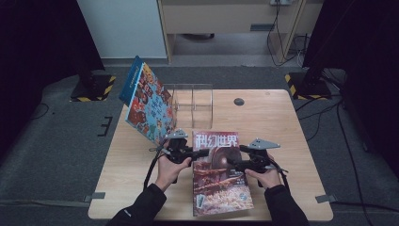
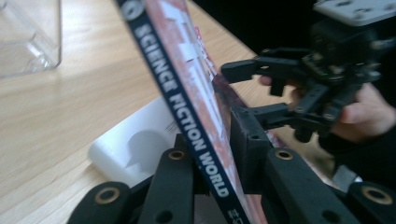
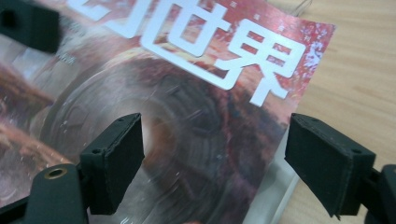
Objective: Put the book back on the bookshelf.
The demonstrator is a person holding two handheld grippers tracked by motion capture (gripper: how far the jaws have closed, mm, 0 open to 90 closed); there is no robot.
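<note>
A magazine [image 1: 219, 179] with a red cover and large white characters lies in the middle of the table [image 1: 263, 113]. My left gripper [image 1: 203, 152] is shut on its spine edge. In the left gripper view the dark blue spine [image 2: 187, 93] reads SCIENCE FICTION WORLD, sits tilted between my pads [image 2: 210, 140], and is raised off the wood. My right gripper [image 1: 236, 157] is open at the magazine's right edge. In the right gripper view its jaws [image 3: 219, 163] stand wide apart above the cover [image 3: 187, 116], one on each side of that edge.
A colourful picture book [image 1: 148, 101] leans against a clear plastic holder [image 1: 193, 103] at the back left. Something flat and white [image 2: 135, 144] lies on the wood under the lifted spine. A round grommet [image 1: 239, 101] sits near the far edge.
</note>
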